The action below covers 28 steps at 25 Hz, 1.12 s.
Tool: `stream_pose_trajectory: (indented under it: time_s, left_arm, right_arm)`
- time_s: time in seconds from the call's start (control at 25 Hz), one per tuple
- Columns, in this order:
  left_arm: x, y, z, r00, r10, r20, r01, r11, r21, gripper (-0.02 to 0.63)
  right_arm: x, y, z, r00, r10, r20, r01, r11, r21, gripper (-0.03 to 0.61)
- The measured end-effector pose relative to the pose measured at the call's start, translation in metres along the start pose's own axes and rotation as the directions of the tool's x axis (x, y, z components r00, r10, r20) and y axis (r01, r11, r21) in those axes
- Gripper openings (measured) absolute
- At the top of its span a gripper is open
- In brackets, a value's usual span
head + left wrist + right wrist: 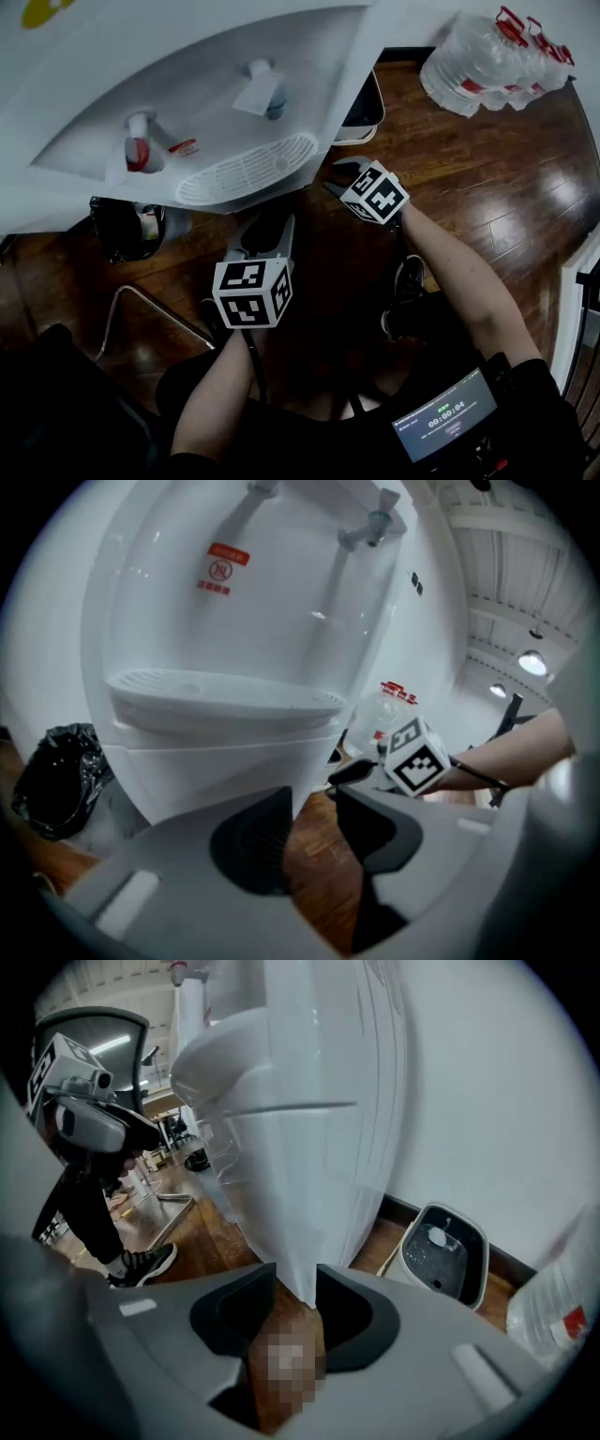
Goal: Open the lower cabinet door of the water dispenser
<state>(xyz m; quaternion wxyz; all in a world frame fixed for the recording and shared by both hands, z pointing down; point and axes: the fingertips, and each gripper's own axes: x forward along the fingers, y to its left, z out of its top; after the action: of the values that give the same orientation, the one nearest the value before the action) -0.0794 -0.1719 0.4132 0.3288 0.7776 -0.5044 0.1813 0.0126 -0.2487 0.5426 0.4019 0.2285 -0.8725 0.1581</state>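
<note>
The white water dispenser [216,84] stands in front of me, with a red tap [139,152], a blue tap [272,98] and a drip tray grille [248,171]. Its lower cabinet front [216,766] shows under the drip tray in the left gripper view; from the head view it is hidden by the overhang. My left gripper [267,230] [314,808] is open, empty and a short way off that front. My right gripper [336,174] [295,1283] is open at the dispenser's right side, and the cabinet's front corner edge [300,1241] lines up with its gap.
A black bin bag [127,225] [56,780] sits left of the dispenser. A small white and black container [361,108] [445,1255] stands on the wooden floor at its right, with a pack of water bottles [492,56] beyond. A metal frame [141,309] is at lower left.
</note>
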Motion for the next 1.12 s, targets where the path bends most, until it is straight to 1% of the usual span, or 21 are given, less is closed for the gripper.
stream_pose_trajectory:
  time_s: [0.08, 0.16, 0.24, 0.32, 0.36, 0.44, 0.48, 0.52, 0.68, 0.88, 1.0, 1.12]
  left_arm:
    - [0.004, 0.0, -0.002, 1.0, -0.02, -0.012, 0.019, 1.0, -0.015, 0.166]
    - [0.007, 0.0, -0.003, 1.0, -0.02, -0.014, 0.02, 1.0, -0.018, 0.166]
    - [0.011, -0.003, -0.004, 1.0, -0.013, -0.014, 0.013, 1.0, -0.014, 0.166]
    - [0.015, -0.007, -0.005, 1.0, -0.006, -0.013, 0.006, 1.0, -0.008, 0.166]
    - [0.017, -0.008, -0.005, 1.0, -0.005, -0.012, 0.005, 1.0, -0.008, 0.164]
    - [0.021, -0.01, -0.003, 1.0, -0.01, -0.008, 0.01, 1.0, -0.011, 0.166]
    - [0.022, -0.011, -0.001, 1.0, -0.013, -0.004, 0.013, 1.0, -0.01, 0.164]
    - [0.023, -0.013, 0.001, 1.0, -0.015, 0.0, 0.015, 1.0, -0.006, 0.164]
    - [0.021, -0.017, 0.001, 1.0, -0.018, 0.003, 0.018, 1.0, 0.002, 0.164]
    - [0.019, -0.014, 0.005, 1.0, -0.014, 0.016, 0.014, 1.0, -0.006, 0.164]
    - [0.019, -0.016, 0.009, 1.0, -0.017, 0.024, 0.017, 1.0, 0.002, 0.164]
    - [0.016, -0.016, 0.009, 1.0, -0.012, 0.026, 0.012, 1.0, 0.005, 0.164]
  right_arm:
    - [0.016, -0.007, 0.005, 0.999, 0.037, 0.016, -0.037, 0.999, -0.029, 0.138]
    - [0.029, -0.011, 0.012, 0.996, 0.076, 0.039, -0.074, 0.996, -0.057, 0.155]
    - [0.036, -0.014, 0.02, 0.992, 0.104, 0.072, -0.097, 0.991, -0.093, 0.198]
    - [0.037, -0.016, 0.027, 0.988, 0.116, 0.105, -0.104, 0.988, -0.118, 0.25]
    - [0.035, -0.014, 0.029, 0.985, 0.127, 0.118, -0.112, 0.986, -0.121, 0.254]
    - [0.033, -0.01, 0.032, 0.979, 0.156, 0.135, -0.139, 0.982, -0.126, 0.244]
    - [0.033, -0.009, 0.033, 0.976, 0.169, 0.141, -0.151, 0.98, -0.132, 0.222]
    - [0.034, -0.008, 0.033, 0.973, 0.18, 0.145, -0.16, 0.977, -0.139, 0.218]
    - [0.034, -0.006, 0.032, 0.967, 0.208, 0.148, -0.183, 0.97, -0.162, 0.224]
    - [0.035, -0.006, 0.029, 0.967, 0.201, 0.156, -0.187, 0.977, -0.1, 0.213]
    - [0.031, 0.003, 0.021, 0.963, 0.238, 0.129, -0.224, 0.968, -0.116, 0.208]
    - [0.025, 0.012, 0.017, 0.965, 0.237, 0.115, -0.225, 0.968, -0.114, 0.204]
